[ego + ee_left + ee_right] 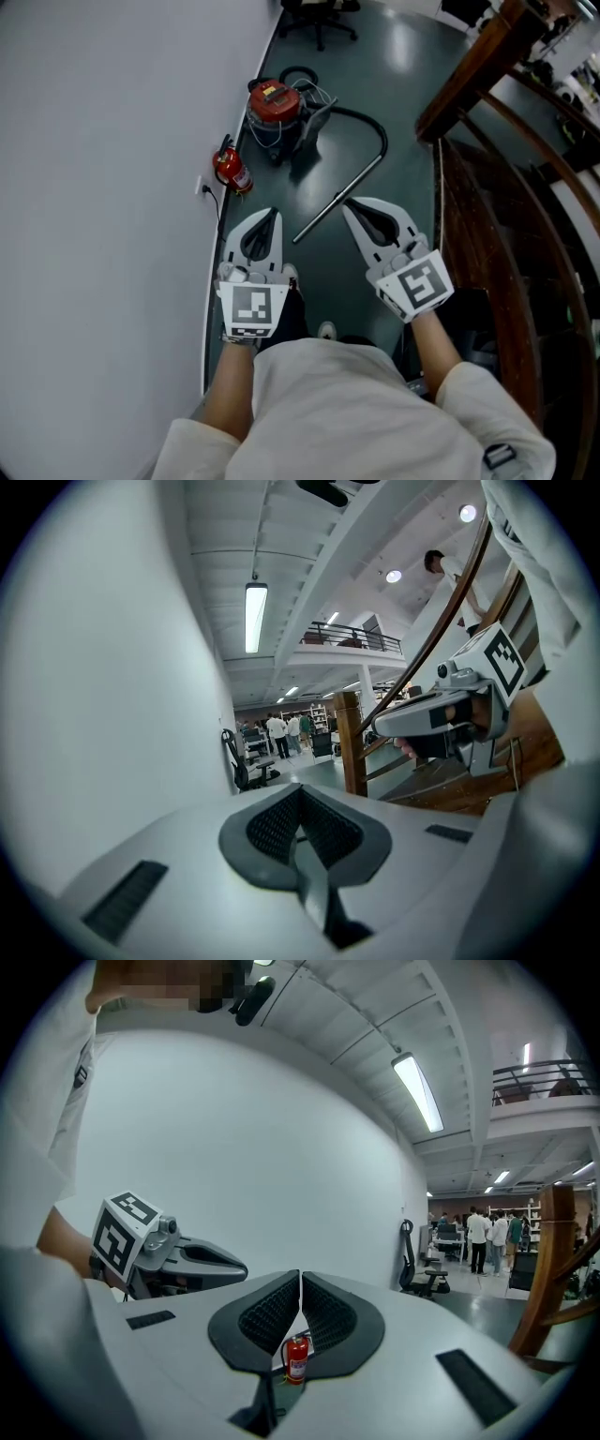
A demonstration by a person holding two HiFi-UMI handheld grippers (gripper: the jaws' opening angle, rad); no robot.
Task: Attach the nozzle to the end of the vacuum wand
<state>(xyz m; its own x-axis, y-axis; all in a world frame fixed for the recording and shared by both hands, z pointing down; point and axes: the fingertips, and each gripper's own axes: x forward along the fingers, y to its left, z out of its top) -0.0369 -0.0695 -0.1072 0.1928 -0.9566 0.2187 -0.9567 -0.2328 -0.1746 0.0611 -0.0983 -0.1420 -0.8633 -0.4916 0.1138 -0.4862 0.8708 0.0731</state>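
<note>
Floor (403, 187), dark and glossy, runs ahead between a white wall (112, 187) and a wooden stair rail (469, 80). By the wall stands the red vacuum canister (274, 101), closed, so its contents are hidden. A black hose (370, 120) curves from it to the vacuum wand (319, 218). The wand lies flat, its long axis slanting from the hose at far right to a free end at near left, below and between both grippers. The left gripper (272, 216) looks nearer that end, and the right gripper (350, 206) hangs above the shaft. Both have jaws pressed together on nothing. No nozzle can be made out
</note>
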